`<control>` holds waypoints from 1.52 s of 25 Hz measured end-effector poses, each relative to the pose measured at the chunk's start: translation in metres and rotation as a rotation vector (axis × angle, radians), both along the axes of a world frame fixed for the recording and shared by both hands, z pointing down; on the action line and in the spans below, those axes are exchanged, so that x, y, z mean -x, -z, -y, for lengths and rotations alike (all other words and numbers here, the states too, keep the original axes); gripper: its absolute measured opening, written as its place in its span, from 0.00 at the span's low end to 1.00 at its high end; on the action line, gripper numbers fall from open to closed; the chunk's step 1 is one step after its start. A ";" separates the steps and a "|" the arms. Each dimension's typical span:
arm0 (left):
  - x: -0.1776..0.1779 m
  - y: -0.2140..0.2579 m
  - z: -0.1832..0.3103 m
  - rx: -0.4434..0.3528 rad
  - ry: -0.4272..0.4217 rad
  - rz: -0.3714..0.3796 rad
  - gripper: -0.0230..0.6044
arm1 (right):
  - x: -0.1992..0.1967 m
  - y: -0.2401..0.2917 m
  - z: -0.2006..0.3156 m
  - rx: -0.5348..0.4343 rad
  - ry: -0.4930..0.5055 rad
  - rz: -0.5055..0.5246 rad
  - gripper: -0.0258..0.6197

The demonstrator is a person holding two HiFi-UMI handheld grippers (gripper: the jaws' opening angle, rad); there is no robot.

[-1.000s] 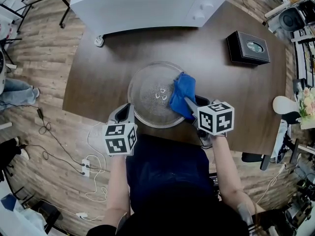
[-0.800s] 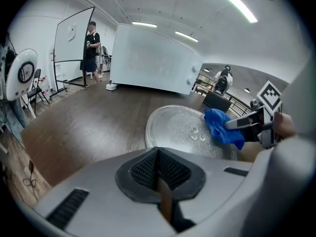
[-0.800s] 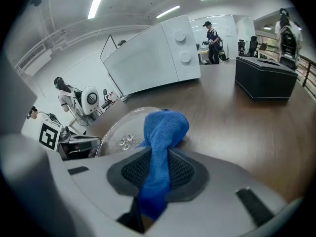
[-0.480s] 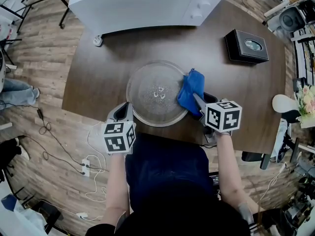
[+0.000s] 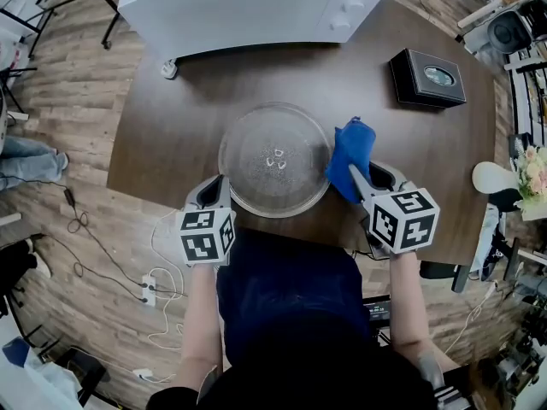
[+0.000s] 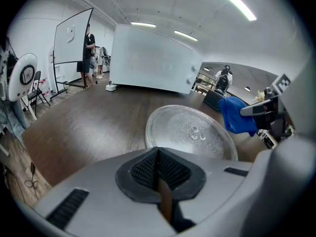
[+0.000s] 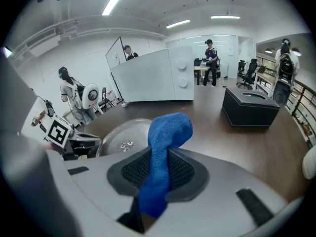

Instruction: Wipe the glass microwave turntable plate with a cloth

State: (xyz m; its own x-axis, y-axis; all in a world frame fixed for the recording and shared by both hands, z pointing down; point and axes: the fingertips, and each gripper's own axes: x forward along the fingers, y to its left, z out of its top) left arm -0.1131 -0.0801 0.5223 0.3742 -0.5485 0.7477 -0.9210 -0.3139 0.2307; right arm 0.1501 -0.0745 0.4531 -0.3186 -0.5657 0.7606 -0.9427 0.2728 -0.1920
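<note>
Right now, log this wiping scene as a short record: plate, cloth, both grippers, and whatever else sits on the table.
plate: glass turntable plate, flat on the dark table, near its middle
cloth: blue cloth, at the plate's right rim, mostly off the glass
right: right gripper shut on the blue cloth
left: left gripper shut, nothing in it, by the plate's near-left rim
others: white microwave at the far edge; black box far right
</note>
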 end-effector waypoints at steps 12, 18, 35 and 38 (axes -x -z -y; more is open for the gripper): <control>0.000 0.001 -0.001 0.000 0.005 -0.009 0.04 | 0.162 -0.005 -0.029 0.065 0.347 0.246 0.15; 0.000 0.001 0.000 -0.002 0.008 -0.015 0.04 | 0.206 -0.030 -0.041 0.133 0.464 0.267 0.15; 0.001 0.001 0.000 -0.019 0.003 -0.004 0.04 | 0.179 -0.063 -0.050 0.161 0.458 0.154 0.15; 0.000 0.001 -0.001 -0.018 0.000 -0.004 0.04 | 0.163 -0.063 -0.052 0.161 0.440 0.138 0.15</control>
State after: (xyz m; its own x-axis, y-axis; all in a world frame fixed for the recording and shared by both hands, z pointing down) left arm -0.1134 -0.0796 0.5213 0.3774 -0.5621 0.7359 -0.9200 -0.3184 0.2287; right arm -0.0132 -0.0224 0.5164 -0.6046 -0.2333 0.7616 -0.7078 0.5959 -0.3794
